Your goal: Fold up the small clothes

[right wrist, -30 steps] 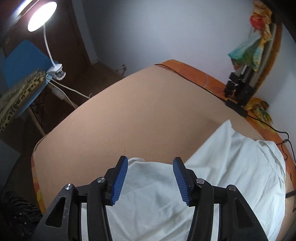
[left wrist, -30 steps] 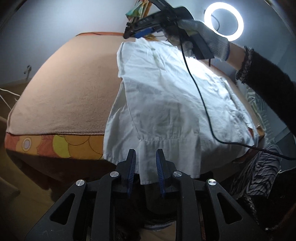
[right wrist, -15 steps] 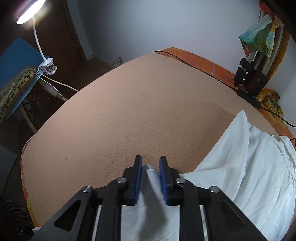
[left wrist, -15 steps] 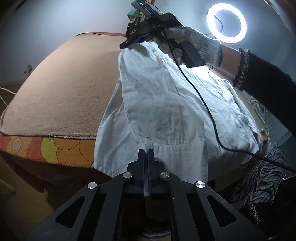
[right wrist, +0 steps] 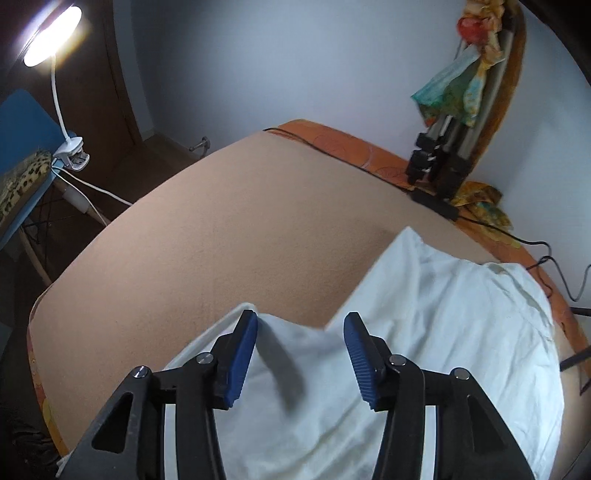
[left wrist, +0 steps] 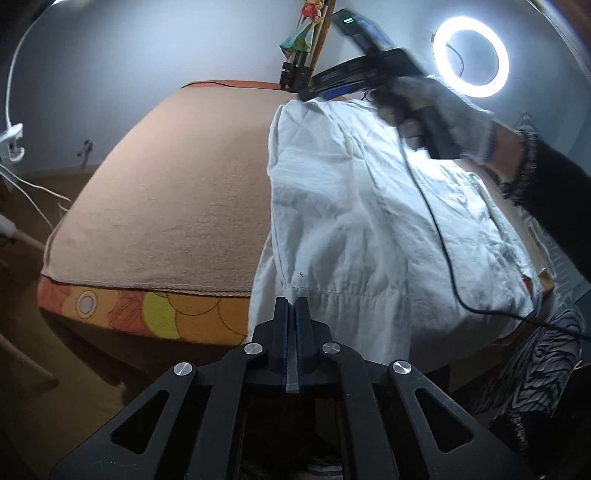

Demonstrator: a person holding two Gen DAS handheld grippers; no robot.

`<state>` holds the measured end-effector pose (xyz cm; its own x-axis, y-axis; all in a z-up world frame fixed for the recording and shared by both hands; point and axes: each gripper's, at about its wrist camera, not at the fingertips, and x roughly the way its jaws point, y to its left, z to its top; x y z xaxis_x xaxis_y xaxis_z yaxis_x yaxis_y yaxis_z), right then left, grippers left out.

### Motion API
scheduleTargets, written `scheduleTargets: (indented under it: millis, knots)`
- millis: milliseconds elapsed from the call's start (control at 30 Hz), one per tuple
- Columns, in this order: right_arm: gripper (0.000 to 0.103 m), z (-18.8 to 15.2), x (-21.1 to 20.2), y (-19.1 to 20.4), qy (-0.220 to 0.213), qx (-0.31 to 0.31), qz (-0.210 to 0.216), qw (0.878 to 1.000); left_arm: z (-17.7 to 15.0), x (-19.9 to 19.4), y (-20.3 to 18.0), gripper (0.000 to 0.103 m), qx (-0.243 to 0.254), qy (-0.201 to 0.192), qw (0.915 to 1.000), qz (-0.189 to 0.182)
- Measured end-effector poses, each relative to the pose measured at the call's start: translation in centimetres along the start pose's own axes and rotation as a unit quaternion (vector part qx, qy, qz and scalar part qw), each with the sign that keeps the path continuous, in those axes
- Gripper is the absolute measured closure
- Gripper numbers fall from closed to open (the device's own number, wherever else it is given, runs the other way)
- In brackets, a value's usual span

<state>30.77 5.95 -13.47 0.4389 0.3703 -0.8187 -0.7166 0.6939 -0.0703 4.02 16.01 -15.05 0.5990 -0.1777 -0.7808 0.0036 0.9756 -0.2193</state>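
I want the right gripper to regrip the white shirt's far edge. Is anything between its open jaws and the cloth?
Nothing visible. The right gripper hangs open just over the white shirt, with only bare cloth under and between its blue pads.

You have a peach blanket (right wrist: 229, 236) spread flat, with an orange flowered sheet (left wrist: 155, 314) showing along its near edge. A lit ring light (left wrist: 471, 57) glows against the wall at the upper right of your left view. A white clip lamp (right wrist: 51, 33) shines at the far left, clamped to a blue chair (right wrist: 22, 122) that carries a leopard-print cloth (right wrist: 22, 177). Black tripod legs (right wrist: 439, 166) stand at the far edge, with colourful fabric (right wrist: 458, 85) hanging above them. A zebra-print cloth (left wrist: 535, 362) lies at the lower right.
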Motion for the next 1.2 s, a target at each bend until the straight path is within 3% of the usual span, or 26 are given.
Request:
scheduleTargets:
  millis: [167, 333, 433, 667, 733, 800, 833, 900, 967, 1000, 1100, 1133, 1200]
  knots:
    - [0.051, -6.0, -6.8, -1.2, 0.011, 0.079, 0.086, 0.993, 0.1, -0.3, 1.1, 0.097, -0.019, -0.004, 0.9998, -0.006]
    - [0.051, -12.8, -9.8, 2.7, 0.058, 0.084, 0.165, 0.981, 0.2, -1.6, 0.6, 0.097, -0.028, -0.023, 0.9993, -0.014]
    - [0.051, -15.9, -9.2, 5.3, 0.097, 0.096, 0.216, 0.967, -0.3, -2.2, -0.5, 0.097, -0.019, -0.026, 0.9987, -0.04]
    - [0.051, -19.8, -5.3, 9.6, 0.179, 0.139, 0.299, 0.927, -1.2, -3.3, -1.0, 0.097, -0.016, -0.034, 0.9987, -0.034]
    - [0.063, -20.2, -4.7, 10.3, 0.181, 0.151, 0.315, 0.919, -1.2, -3.7, -0.4, 0.097, -0.028, -0.039, 0.9984, -0.029]
    - [0.087, -20.1, -4.4, 10.8, 0.171, 0.155, 0.318, 0.92, -1.1, -4.1, 0.2, 0.097, -0.038, -0.046, 0.998, -0.024]
    - [0.091, -20.1, -4.4, 10.7, 0.162, 0.165, 0.339, 0.912, -1.0, -4.3, 0.4, 0.097, -0.041, -0.05, 0.9977, -0.021]
    - [0.094, -20.1, -5.1, 9.8, 0.108, 0.216, 0.426, 0.872, -0.8, -4.8, 0.8, 0.097, -0.046, -0.058, 0.9971, -0.019]
    - [0.094, -20.2, -5.9, 8.9, 0.064, 0.238, 0.458, 0.854, -0.8, -5.1, 1.0, 0.097, -0.049, -0.063, 0.9967, -0.017]
    - [0.093, -20.5, -6.1, 8.7, 0.056, 0.237, 0.457, 0.855, -0.8, -5.0, 1.1, 0.097, -0.051, -0.062, 0.9966, -0.016]
    - [0.089, -21.7, -5.7, 8.8, 0.086, 0.219, 0.408, 0.882, -0.9, -4.3, 1.6, 0.096, -0.06, -0.047, 0.9969, -0.021]
    - [0.088, -22.1, -5.6, 8.9, 0.098, 0.211, 0.393, 0.89, -1.0, -3.8, 1.7, 0.091, -0.066, -0.039, 0.9967, -0.025]
    - [0.06, -22.4, -6.0, 8.9, 0.118, 0.184, 0.356, 0.908, -1.0, -3.0, 1.9, 0.082, -0.074, -0.024, 0.9964, -0.033]
